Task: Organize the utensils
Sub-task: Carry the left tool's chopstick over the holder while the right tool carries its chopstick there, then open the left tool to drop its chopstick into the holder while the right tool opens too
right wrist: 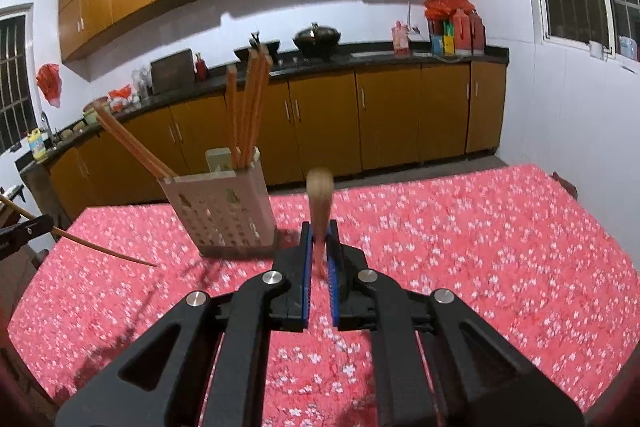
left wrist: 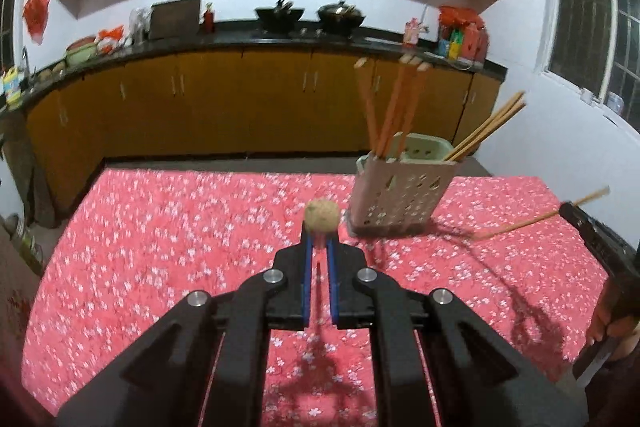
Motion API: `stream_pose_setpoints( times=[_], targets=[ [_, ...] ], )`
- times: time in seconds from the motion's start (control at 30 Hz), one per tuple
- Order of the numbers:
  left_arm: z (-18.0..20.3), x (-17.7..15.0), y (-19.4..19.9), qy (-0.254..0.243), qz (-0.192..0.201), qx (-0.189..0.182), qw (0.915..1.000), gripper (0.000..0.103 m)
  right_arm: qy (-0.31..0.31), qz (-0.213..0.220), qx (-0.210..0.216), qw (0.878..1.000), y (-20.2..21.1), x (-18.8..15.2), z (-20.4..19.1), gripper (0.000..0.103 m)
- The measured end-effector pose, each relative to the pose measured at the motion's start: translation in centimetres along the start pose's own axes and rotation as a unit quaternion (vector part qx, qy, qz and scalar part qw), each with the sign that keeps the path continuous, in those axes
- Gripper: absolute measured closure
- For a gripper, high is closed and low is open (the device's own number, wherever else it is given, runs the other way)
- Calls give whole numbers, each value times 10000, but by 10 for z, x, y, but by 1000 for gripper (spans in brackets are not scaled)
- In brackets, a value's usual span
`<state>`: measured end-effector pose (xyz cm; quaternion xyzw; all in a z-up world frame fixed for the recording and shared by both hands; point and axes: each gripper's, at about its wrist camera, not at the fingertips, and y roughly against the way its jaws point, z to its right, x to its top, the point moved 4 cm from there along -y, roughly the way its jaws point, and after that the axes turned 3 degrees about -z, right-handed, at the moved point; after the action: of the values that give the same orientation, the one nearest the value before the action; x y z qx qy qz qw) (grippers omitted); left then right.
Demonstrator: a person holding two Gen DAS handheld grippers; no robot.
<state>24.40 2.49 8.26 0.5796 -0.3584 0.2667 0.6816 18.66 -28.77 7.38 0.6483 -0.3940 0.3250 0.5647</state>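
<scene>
Red floral-cloth counter (left wrist: pixel 160 267) carries one landmark: pale perforated plastic utensil holder (left wrist: pixel 400 195), upright, with wooden chopsticks (left wrist: pixel 390 107) already leaning in its compartments.

Left gripper (left wrist: pixel 320 247): fingers narrow, clamped on a single wooden chopstick (left wrist: pixel 322 215), seen end-on, just in front-left of the holder and clear of the cloth. Right gripper (right wrist: pixel 320 247): fingers narrow, clamped on a second wooden chopstick (right wrist: pixel 320 195), just right of the holder.

Step in hand, my read: carry both sticks above the holder's rim and drop them in.

- Insert one hand at a time; both converge on the same holder.
- Tip each stick steep before lowering, thin end first.
- Aim at an open compartment, away from the leaning sticks.
- Release only once the tip is inside.
- The holder looks light; a side knock could tip it.
</scene>
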Motion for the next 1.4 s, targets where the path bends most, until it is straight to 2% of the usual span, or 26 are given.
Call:
stream_pose_setpoints(
  times=[0.23, 0.53, 0.67, 0.77, 0.87, 0.97, 1.1, 1.4],
  targets=[
    [25, 27, 27, -371, 226, -393, 9983, 95, -1, 393, 421, 9983, 30, 42, -12, 95],
    [54, 65, 51, -593, 549, -884, 9928, 95, 60, 1248, 778, 9891, 57, 89, -39, 95],
    [66, 89, 60, -647, 834, -919, 9902, 95, 131, 1661, 776, 9830, 56, 108, -54, 95],
    [77, 107, 58, -754, 995, -869, 9884, 95, 126, 1800, 781, 9805, 44, 119, -62, 95],
    [83, 121, 46, -847, 1090, -665, 9882, 95, 126, 1771, 785, 9810, 25, 122, -67, 95],
    [84, 128, 24, -794, 910, -658, 9905, 95, 195, 1638, 745, 9835, 7, 121, -73, 95],
    [84, 127, -4, -754, 645, -552, 9935, 95, 271, 1392, 682, 9875, -16, 113, -77, 95],
    [81, 119, -42, -687, 420, -594, 9950, 95, 188, 968, 675, 9928, -48, 102, -75, 95]
  ],
)
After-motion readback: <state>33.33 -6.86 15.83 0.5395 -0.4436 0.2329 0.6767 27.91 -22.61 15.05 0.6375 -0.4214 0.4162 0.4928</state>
